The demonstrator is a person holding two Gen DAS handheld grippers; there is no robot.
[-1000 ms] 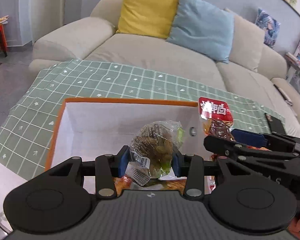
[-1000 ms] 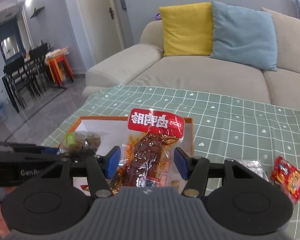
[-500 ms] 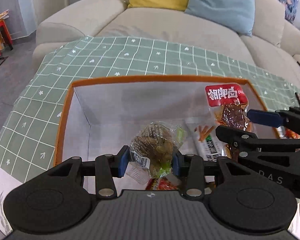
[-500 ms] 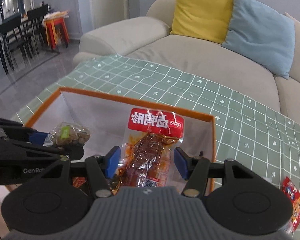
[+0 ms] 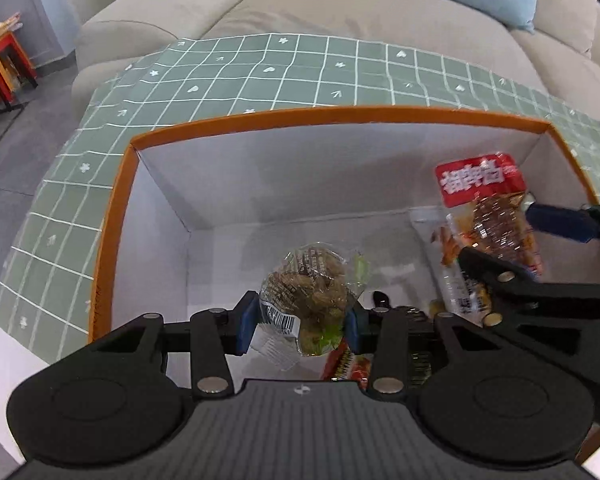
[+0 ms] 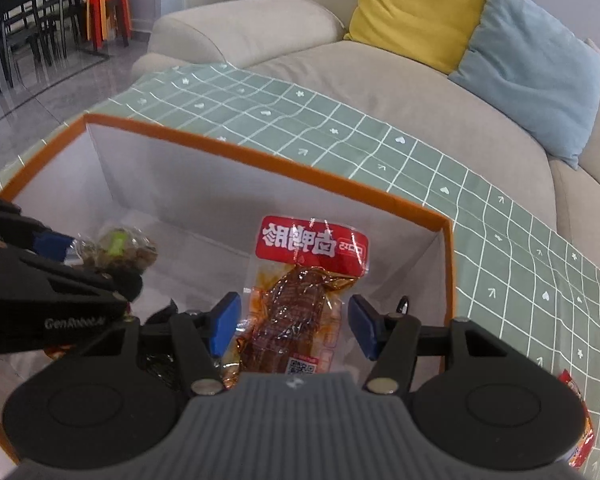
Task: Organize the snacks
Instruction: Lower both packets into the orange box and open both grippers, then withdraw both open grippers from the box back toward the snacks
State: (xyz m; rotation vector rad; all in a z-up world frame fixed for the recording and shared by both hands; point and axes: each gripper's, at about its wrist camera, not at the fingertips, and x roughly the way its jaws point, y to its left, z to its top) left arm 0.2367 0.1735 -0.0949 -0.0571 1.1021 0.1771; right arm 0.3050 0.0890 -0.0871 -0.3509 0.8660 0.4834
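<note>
While its blue pads press both sides of a clear bag of brown snacks [image 5: 308, 300], the left gripper [image 5: 299, 326] hangs inside the orange-rimmed white box [image 5: 116, 216] at the lower centre of its view. Low in the right wrist view, the right gripper [image 6: 292, 326] holds a red-labelled meat snack pack [image 6: 300, 300], though its right pad stands slightly clear of the wrapper. More packets lie on the box floor. Beyond the box are the green checked cloth [image 6: 380, 152] and beige sofa [image 6: 260, 28].
</note>
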